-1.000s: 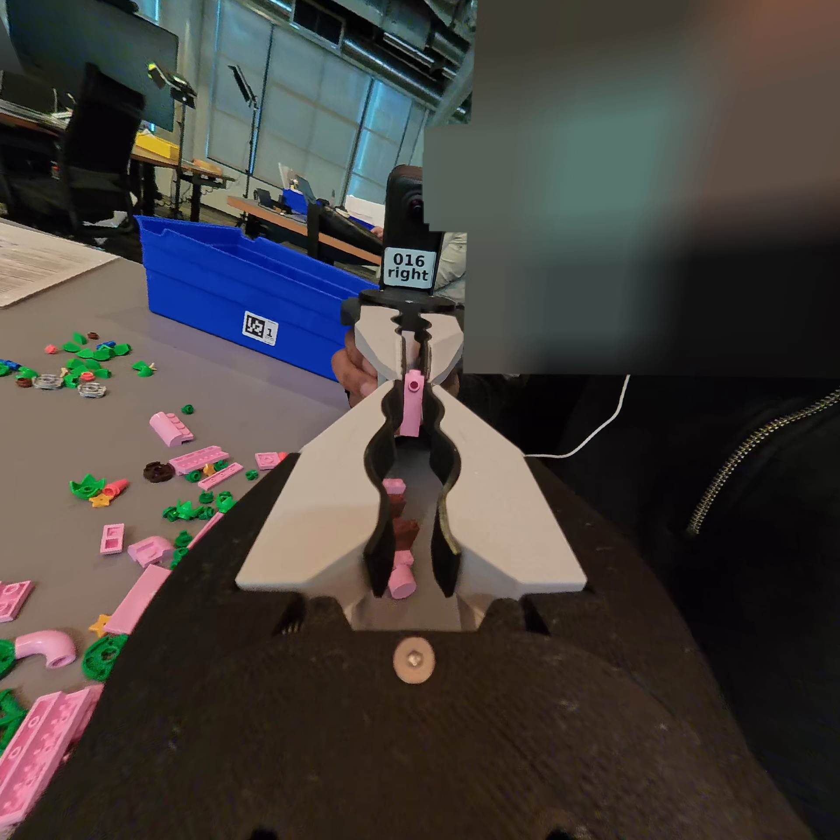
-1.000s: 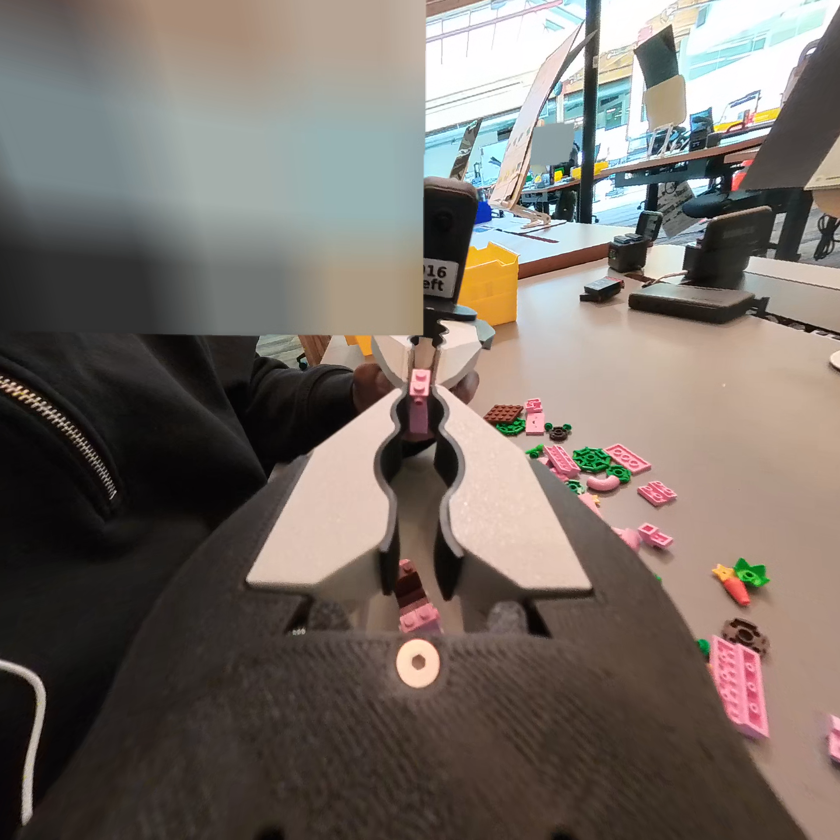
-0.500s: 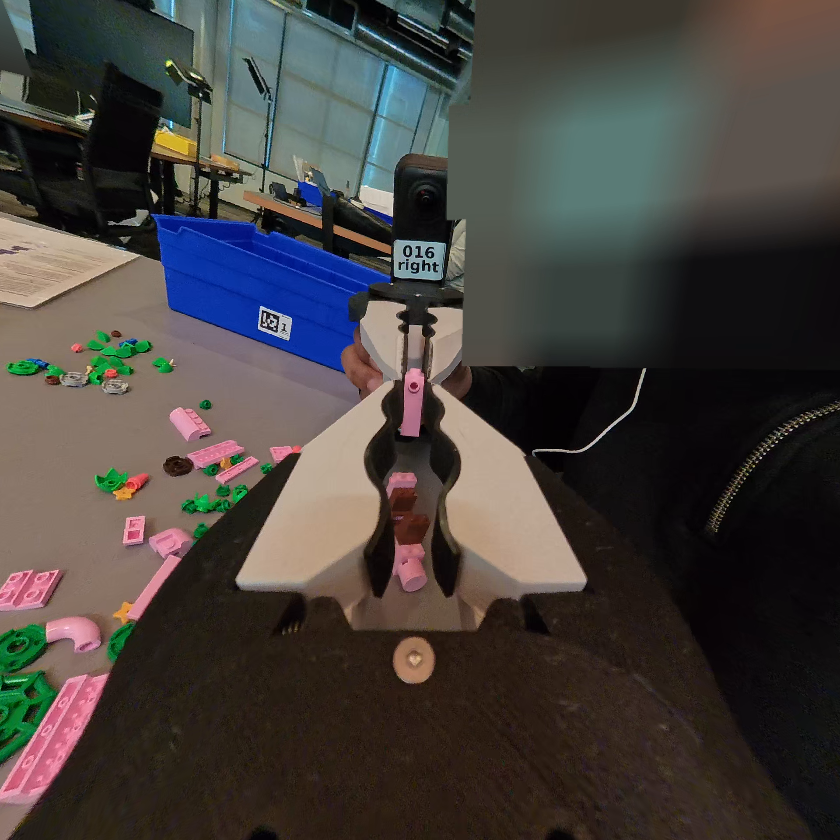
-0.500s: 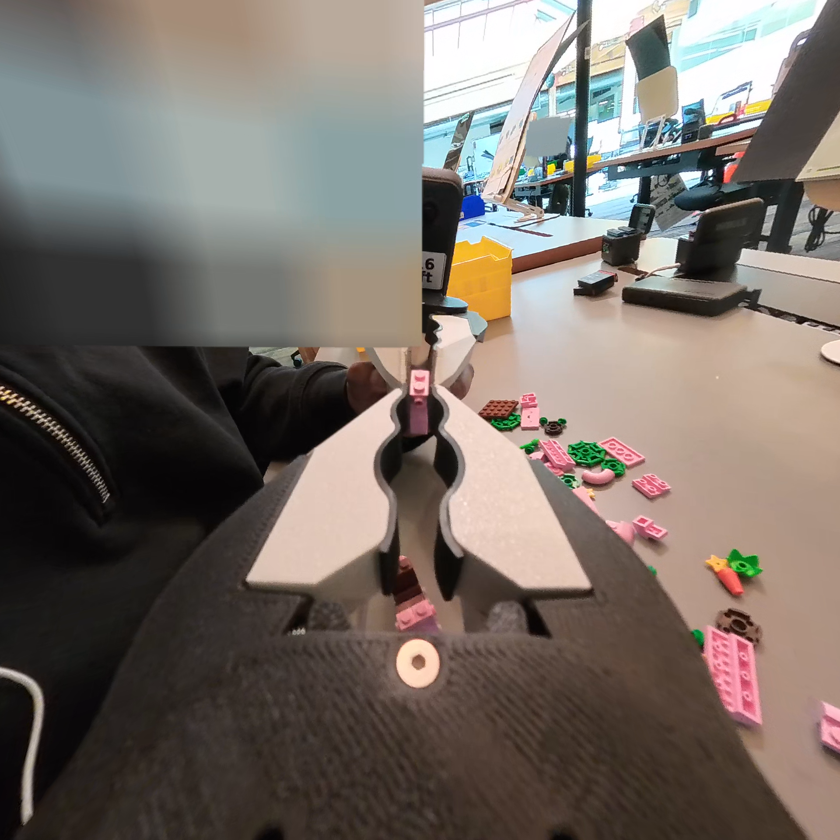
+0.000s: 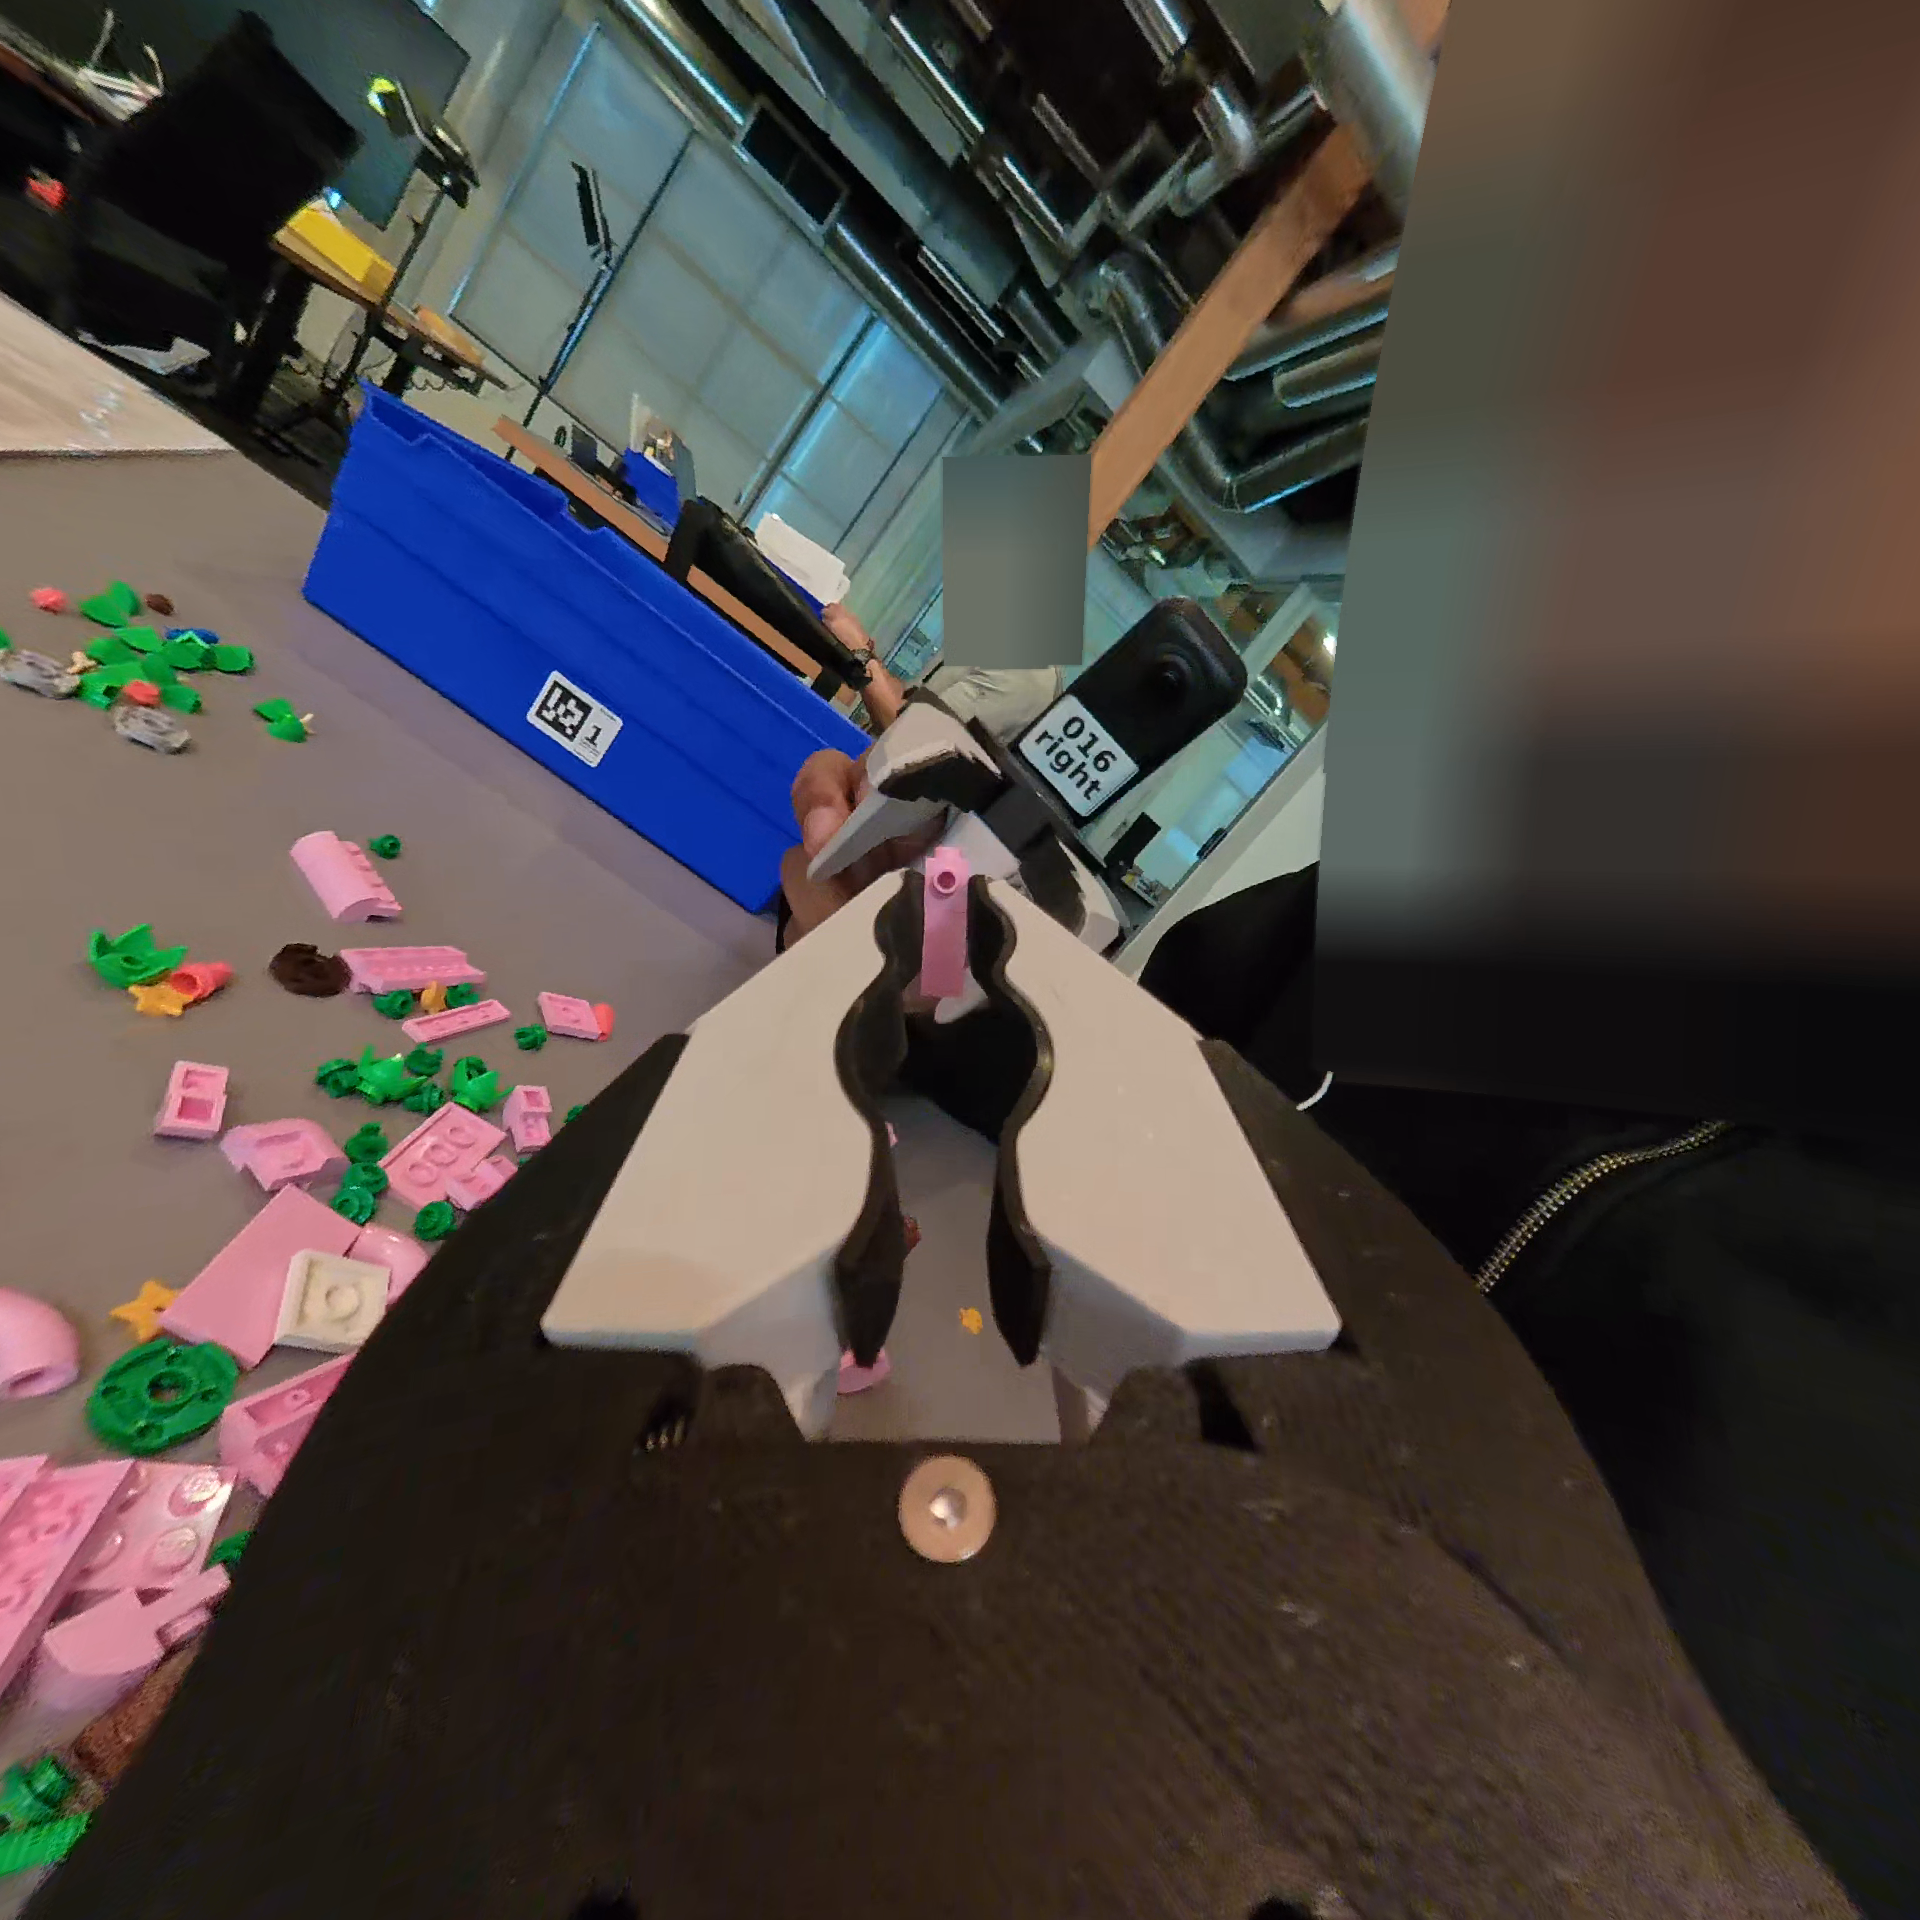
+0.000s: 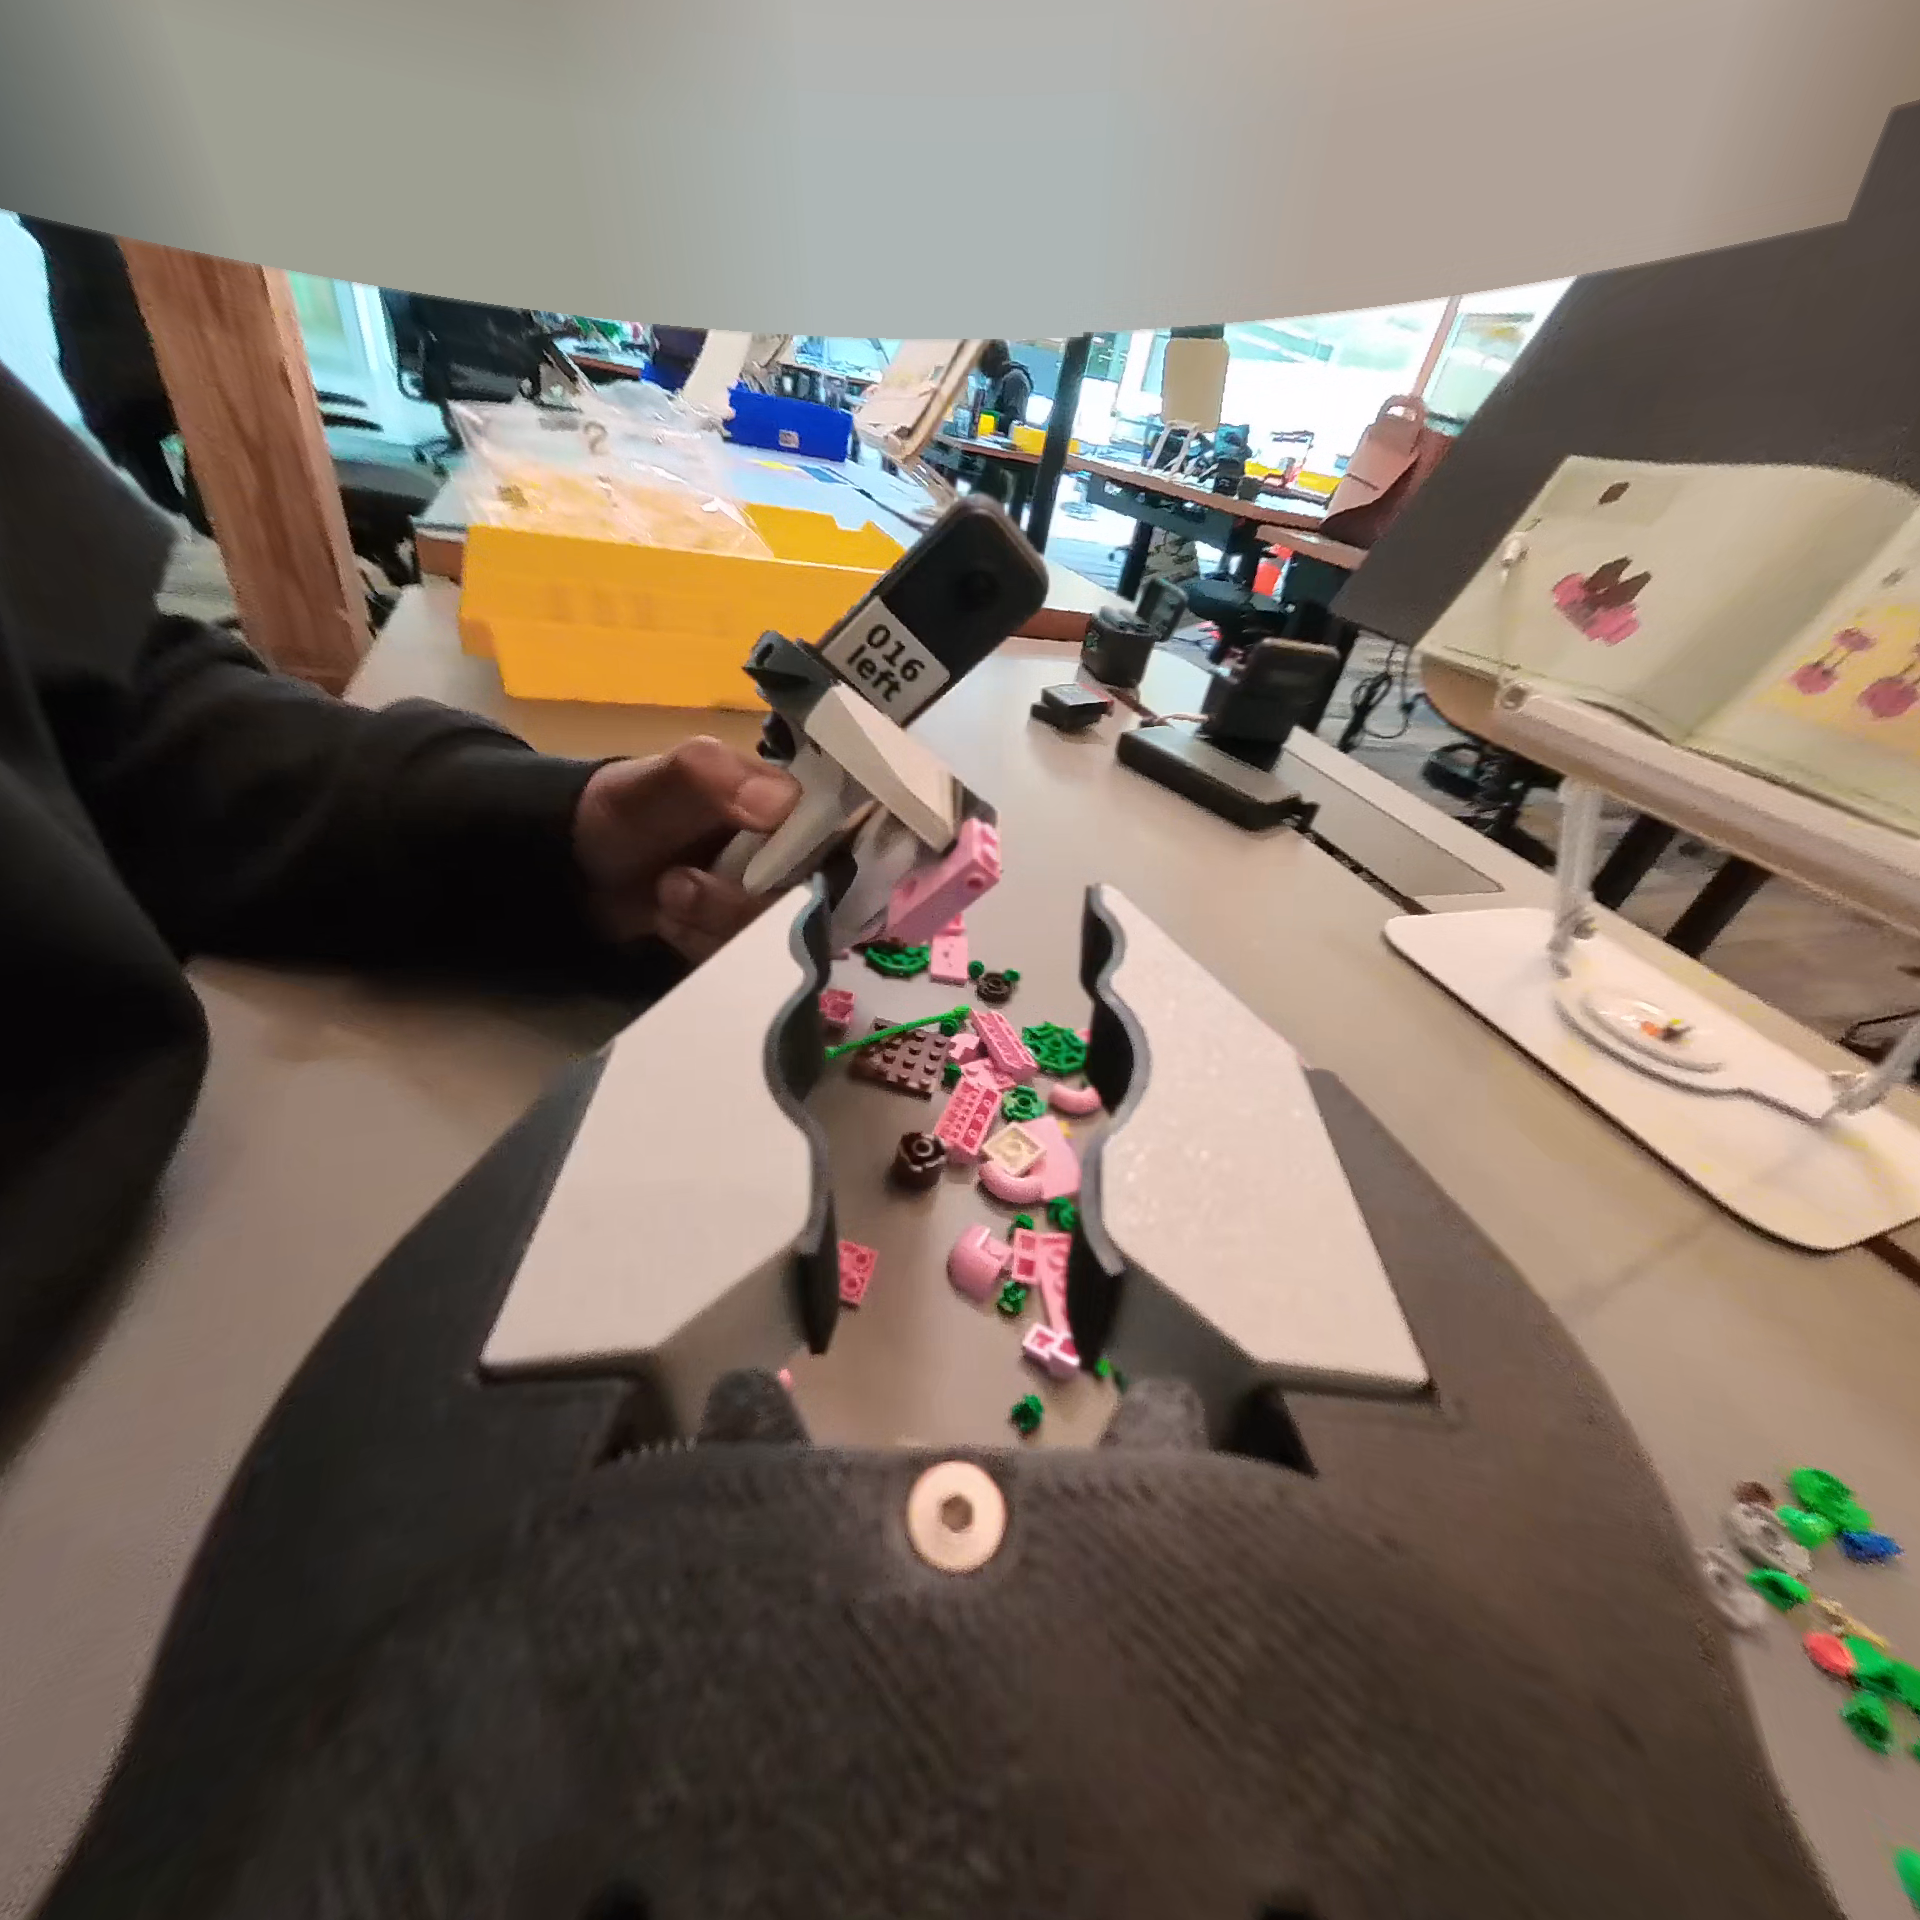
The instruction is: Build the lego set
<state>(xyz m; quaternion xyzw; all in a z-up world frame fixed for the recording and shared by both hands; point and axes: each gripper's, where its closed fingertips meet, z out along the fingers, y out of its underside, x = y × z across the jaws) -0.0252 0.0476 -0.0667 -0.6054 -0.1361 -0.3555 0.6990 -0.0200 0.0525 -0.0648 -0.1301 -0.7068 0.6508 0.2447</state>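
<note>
My left gripper (image 5: pixel 943 883) is shut on a small pink lego assembly (image 5: pixel 943 940), held above the grey table. The same assembly (image 6: pixel 951 883) shows in the right wrist view, sticking out of the left gripper (image 6: pixel 894 847), which a hand (image 6: pixel 675 831) holds tilted. My right gripper (image 6: pixel 958 906) is open and empty, its jaws wide apart just short of the assembly and not touching it. In the left wrist view the right gripper (image 5: pixel 909 800) sits tilted and open just beyond the pink assembly. Loose pink, green and brown pieces (image 6: pixel 977 1101) lie on the table below.
A blue bin (image 5: pixel 540 623) stands at the back of the table (image 5: pixel 208 852), with scattered pieces (image 5: pixel 312 1101) in front of it. A yellow bin (image 6: pixel 644 613) stands behind the hand. An open instruction booklet (image 6: pixel 1662 644) rests on a white stand (image 6: pixel 1662 1122) at right. A brown plate (image 6: pixel 909 1060) lies among the pieces. Both grippers' tips are close together, under 4 cm apart.
My right gripper has opened, let go of the pink assembly and drawn back. The left gripper keeps hold of it. Both grippers have tilted.
</note>
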